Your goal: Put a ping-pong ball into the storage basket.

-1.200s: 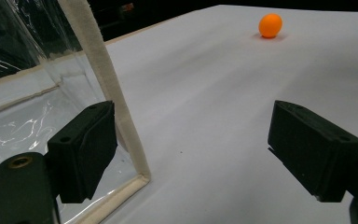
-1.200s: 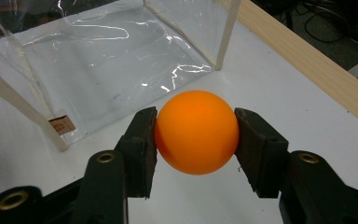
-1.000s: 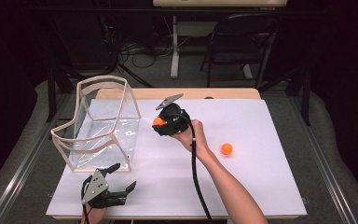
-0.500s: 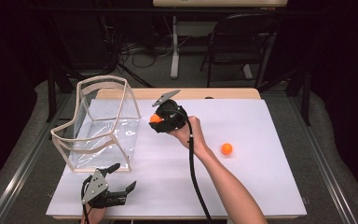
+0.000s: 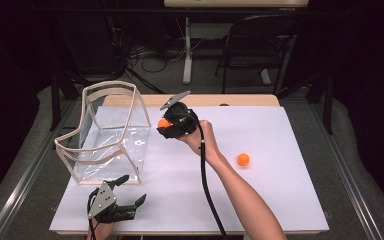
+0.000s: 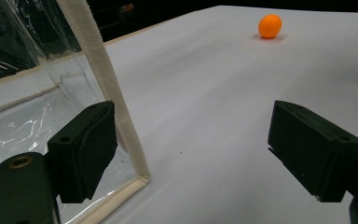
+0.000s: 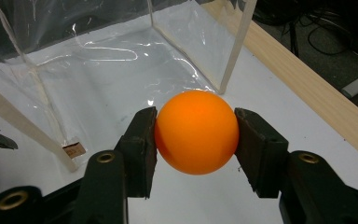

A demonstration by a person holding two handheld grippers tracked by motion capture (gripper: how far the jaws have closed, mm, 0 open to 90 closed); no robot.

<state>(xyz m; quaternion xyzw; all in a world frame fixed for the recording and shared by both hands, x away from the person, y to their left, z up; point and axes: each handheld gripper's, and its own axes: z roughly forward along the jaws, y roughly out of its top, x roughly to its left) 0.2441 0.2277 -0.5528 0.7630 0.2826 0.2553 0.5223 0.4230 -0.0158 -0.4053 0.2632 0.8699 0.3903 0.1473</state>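
Observation:
My right gripper [image 5: 164, 125] is shut on an orange ball [image 7: 196, 132] [image 5: 163, 123], held above the table just right of the clear bag's side wall. The clear plastic bag [image 5: 105, 135] with a cream rim stands open-topped at the left of the white table [image 5: 260, 195]; its corner seam [image 6: 103, 70] is right in front of my left gripper. My left gripper [image 5: 132, 192] rests open near the front edge, with nothing between its jaws. A second orange ball [image 5: 243, 159] [image 6: 270, 25] lies loose on the table to the right.
A wooden strip [image 5: 240, 100] runs along the table's far edge. Behind it stand a dark chair [image 5: 260, 45] and cables on the floor. The right gripper's black cable [image 5: 205, 180] trails down along the forearm.
The right gripper has carried the orange ball leftward, closer to the clear bag. The left gripper and the loose ball have stayed put.

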